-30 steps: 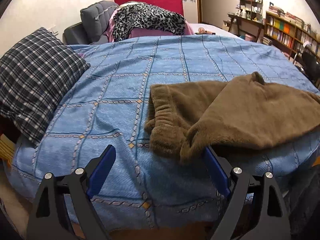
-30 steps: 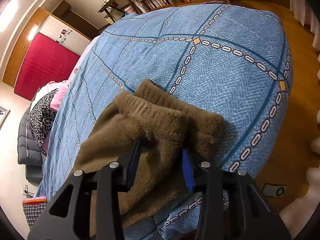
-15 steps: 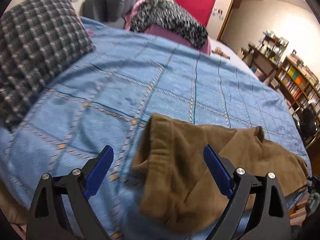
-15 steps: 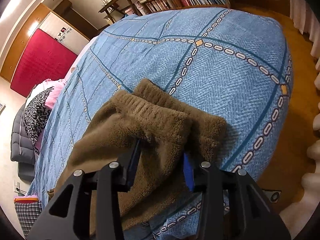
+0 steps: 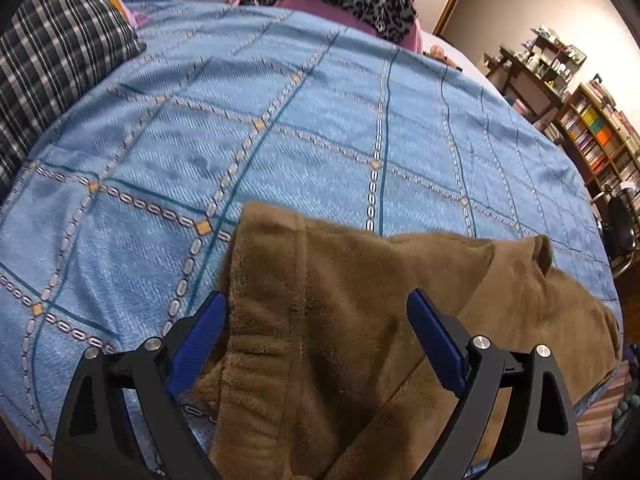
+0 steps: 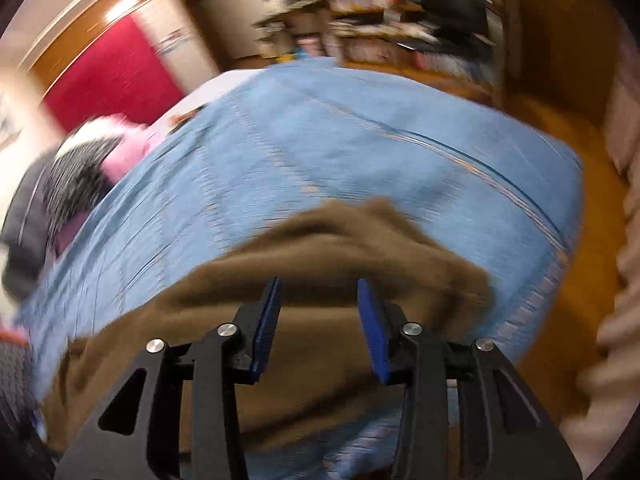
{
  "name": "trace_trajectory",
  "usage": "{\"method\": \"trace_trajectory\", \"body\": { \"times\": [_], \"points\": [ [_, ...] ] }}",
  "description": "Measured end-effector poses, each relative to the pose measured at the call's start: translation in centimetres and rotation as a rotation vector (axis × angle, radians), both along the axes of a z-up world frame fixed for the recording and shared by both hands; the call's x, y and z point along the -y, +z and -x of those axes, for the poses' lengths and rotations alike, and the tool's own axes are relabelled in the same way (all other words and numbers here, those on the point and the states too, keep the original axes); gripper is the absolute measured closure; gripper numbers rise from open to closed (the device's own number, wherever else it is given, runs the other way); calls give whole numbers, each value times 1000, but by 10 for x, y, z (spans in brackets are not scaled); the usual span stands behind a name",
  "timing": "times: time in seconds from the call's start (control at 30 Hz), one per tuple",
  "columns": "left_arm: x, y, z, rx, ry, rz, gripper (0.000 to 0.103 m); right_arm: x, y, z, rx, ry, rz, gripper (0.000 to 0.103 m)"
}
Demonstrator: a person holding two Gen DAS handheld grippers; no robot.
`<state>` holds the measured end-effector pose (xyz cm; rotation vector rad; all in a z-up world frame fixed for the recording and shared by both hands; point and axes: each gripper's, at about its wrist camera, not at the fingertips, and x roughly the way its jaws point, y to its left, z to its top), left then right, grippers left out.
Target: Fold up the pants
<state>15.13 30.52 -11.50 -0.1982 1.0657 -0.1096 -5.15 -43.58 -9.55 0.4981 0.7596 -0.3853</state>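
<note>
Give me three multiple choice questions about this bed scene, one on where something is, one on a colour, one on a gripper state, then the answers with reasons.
1. Where is the plaid pillow?
A. On the pants
B. At the bedspread's far left edge
C. On the bookshelf

2. What colour are the pants?
A. Brown
B. Red
C. White

3. How is the left gripper?
A. Shut on the pillow
B. Out of view
C. Open, fingers either side of the pants' waistband end

Answers: 1 B, it lies at the blue bedspread's upper left edge. 2 A, the fleece is plainly brown. 3 C, a wide gap separates the blue pads.
</note>
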Motion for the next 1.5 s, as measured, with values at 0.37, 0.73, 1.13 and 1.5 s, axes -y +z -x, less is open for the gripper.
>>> {"method": "trace_trajectory", "body": {
  "times": [0.37,0.73,1.13,1.5],
  "points": [
    [5,-3,-2,-19,-67,17,12,-179,-13,-149,11,579,-106,42],
    [2,-3,-8,-31,-72,45,12,-288,-20,-225,-1,812,-130,42],
    [9,-7,-24,-46,-89,30,27,-345,-57,-269,-78,944,-165,46],
    [-23,19,-27,29,78,55,76,-365,-69,-281,-117,924,-52,94]
  ]
}}
